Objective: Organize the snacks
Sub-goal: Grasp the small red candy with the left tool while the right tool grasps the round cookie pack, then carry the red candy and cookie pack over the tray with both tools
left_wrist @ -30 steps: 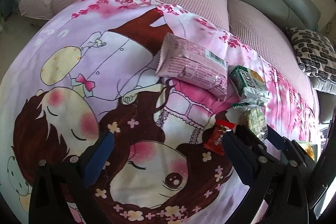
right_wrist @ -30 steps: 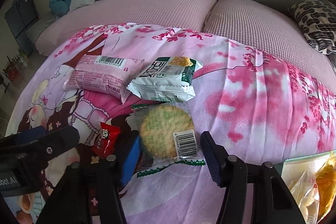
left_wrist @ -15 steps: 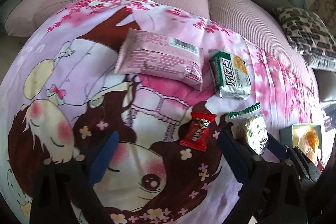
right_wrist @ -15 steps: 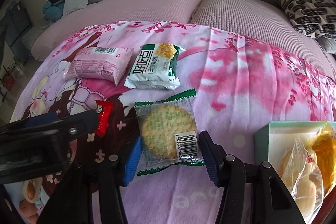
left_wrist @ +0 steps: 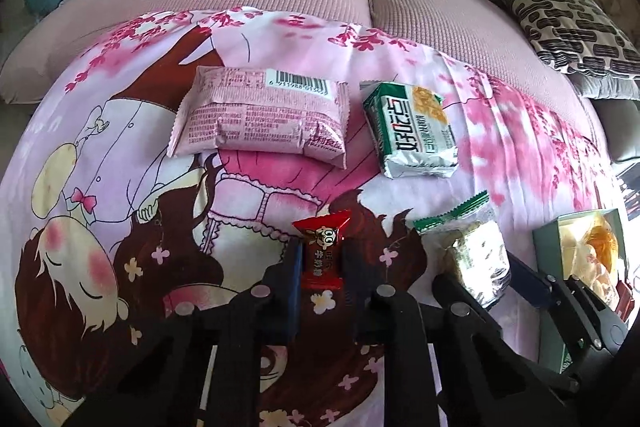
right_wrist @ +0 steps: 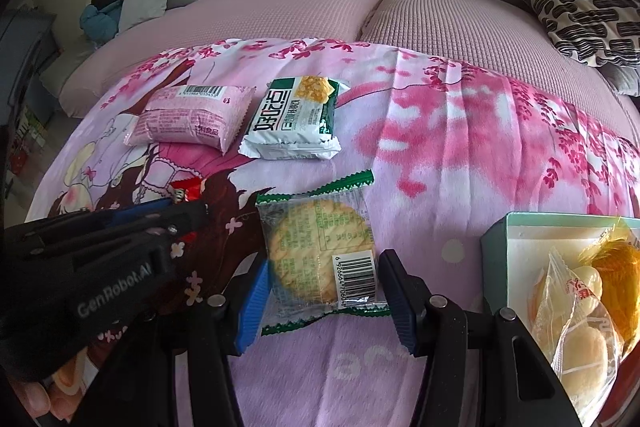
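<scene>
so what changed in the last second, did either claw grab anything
The left claw swung over from bare blanket to the red candy and shut on it. The right claw kept straddling the round cracker packet, barely narrowing. The pink packet, green-white packet and box lie as before.

Left gripper (left_wrist: 322, 263) jaws clamped; right gripper (right_wrist: 324, 297) jaws half apart.

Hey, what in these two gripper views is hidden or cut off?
- Small red candy wrapper: right wrist view, mostly behind the left gripper.
- Teal cardboard box: right wrist view, cut by the frame edge.
- Clear-wrapped round cracker: left wrist view, lower part behind the right gripper.
</scene>
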The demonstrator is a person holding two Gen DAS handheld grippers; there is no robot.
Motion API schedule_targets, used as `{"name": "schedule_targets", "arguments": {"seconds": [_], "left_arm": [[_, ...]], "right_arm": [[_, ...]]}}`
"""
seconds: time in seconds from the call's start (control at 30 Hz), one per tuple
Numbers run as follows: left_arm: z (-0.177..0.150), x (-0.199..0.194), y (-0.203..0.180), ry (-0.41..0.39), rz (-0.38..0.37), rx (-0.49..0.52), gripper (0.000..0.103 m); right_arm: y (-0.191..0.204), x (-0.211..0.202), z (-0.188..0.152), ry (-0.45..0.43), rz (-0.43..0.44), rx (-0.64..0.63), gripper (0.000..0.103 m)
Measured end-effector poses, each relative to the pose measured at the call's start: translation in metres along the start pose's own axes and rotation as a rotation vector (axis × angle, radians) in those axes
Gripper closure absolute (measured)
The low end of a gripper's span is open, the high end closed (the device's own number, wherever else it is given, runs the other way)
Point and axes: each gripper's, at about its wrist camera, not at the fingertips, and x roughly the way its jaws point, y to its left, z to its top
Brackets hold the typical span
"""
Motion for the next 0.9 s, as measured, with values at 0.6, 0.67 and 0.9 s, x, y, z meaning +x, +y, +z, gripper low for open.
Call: {"name": "schedule_targets", "arguments": {"seconds": [0.6,0.67,0.9], "left_arm": [[0.008,-0.060,-0.004,-0.142,0.012,-0.010,0.086],[0.007,-0.069,-0.005,-0.161,0.015,-0.008,0.086],[0.002,-0.091,-0.015,-0.208,0.012,0.007,0.086]], "right_arm": [[0.004,-0.049,-0.002,-0.104,0.048,0.028,0.050],[0.006,-0.060,-0.002,-0.125,0.056,0.035,0.050],[0.006,-0.102,-0.009,-0.193,0.060,0.052,0.050]]}}
